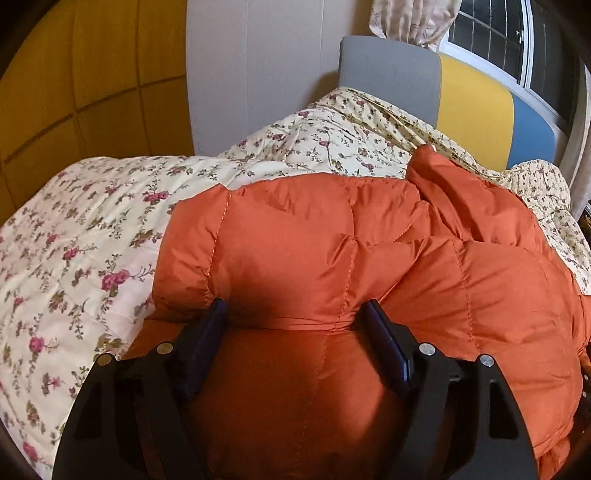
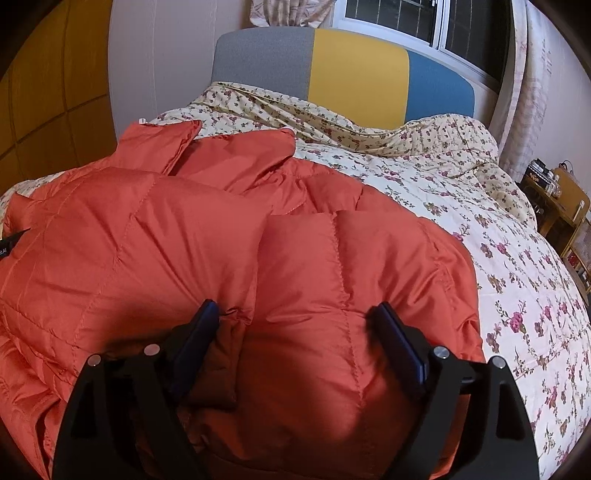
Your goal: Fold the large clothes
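An orange quilted puffer jacket (image 1: 332,251) lies on a floral bedspread (image 1: 74,236). It also fills the right wrist view (image 2: 147,236), with its collar flaps toward the headboard. My left gripper (image 1: 295,314) is open, its fingers spread wide over the jacket's near left part, with puffed fabric bulging between them. My right gripper (image 2: 299,314) is open too, fingers spread over the jacket's near right part by a folded panel edge. Neither pair of fingers is closed on the cloth.
The floral bedspread (image 2: 498,295) extends right of the jacket. A grey, yellow and blue headboard (image 2: 354,62) stands at the far end under a window (image 2: 424,22). Wooden wardrobe panels (image 1: 74,74) are at the left. A small wooden shelf (image 2: 565,210) stands at the right.
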Motion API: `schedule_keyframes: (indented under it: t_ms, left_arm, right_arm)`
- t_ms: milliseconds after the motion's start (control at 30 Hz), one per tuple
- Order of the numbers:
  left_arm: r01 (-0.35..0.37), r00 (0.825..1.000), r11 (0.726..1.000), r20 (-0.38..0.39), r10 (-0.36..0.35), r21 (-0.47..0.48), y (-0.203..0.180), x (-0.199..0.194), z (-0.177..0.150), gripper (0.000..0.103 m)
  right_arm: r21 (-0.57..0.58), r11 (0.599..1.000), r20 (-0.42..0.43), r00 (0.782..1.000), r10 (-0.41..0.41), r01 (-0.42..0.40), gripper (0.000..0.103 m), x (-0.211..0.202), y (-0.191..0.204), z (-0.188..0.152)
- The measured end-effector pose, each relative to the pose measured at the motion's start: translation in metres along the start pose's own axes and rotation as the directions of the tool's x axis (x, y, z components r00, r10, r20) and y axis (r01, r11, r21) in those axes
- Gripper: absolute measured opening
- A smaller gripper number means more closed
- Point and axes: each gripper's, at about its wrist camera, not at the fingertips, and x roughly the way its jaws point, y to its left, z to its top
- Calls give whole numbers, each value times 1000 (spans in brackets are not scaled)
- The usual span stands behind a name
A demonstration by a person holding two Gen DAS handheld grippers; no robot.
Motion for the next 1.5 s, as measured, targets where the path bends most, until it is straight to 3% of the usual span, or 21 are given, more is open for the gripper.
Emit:
schedule_keyframes:
  t_ms: [133, 233, 267, 400, 500, 600, 700, 800, 900, 1133, 1267, 1367, 1500]
  left_arm:
    - [-6, 1000, 1000, 0, 6, 1, 1, 0, 0, 79]
    - [-34, 999, 999, 14, 34, 0, -1, -9, -2, 95]
    - [-51, 998, 999, 28, 52, -10, 0, -17, -4, 96]
    - [-61, 986, 998, 153, 63, -22, -7, -63, -10, 96]
    - [-12, 975, 999, 223, 2, 44, -30, -88, -13, 96]
    - [38, 983, 992, 176, -60, 124, -60, -85, -14, 96]
    - [-4, 996, 983, 92, -14, 186, -80, -58, -18, 96]
    - [57, 998, 987, -25, -53, 148, -74, -28, -18, 98]
    - [93, 994, 989, -67, -85, 112, -66, -14, -15, 100]
    - [85, 994, 990, -73, -77, 116, -68, -18, -18, 100]
    - [118, 991, 989, -71, -112, 92, -54, -53, -25, 100]
    - [141, 989, 984, -49, -137, 107, -38, -83, -36, 100]
    - [99, 995, 989, -36, -95, 113, -3, -116, -60, 100]
  right_arm:
    - [2, 1000, -2, 1000, 2, -2, 86, 1, -1, 0]
    - [5, 1000, -3, 1000, 4, -4, 86, 1, -1, 0]
    - [5, 1000, -4, 1000, 4, -4, 86, 1, -2, 0]
    - [5, 1000, -3, 1000, 1, -1, 86, 1, -2, 0]
    - [4, 1000, -3, 1000, 1, -1, 86, 1, -2, 0]
    - [4, 1000, -3, 1000, 1, -1, 86, 1, -2, 0]
    - [4, 1000, -2, 1000, 1, -1, 86, 1, -2, 0]
    - [2, 1000, -2, 1000, 0, 0, 86, 1, -1, 0]
    - [0, 1000, -3, 1000, -3, 3, 87, 1, -1, -1]
    - [5, 1000, -8, 1000, -2, 2, 87, 1, -2, -1]
    - [24, 998, -40, 998, 50, -49, 90, 0, -9, 3]
    - [53, 993, -71, 992, 108, -104, 90, -17, -23, 3]
    - [122, 980, -73, 983, 165, -156, 90, -62, -52, -15]
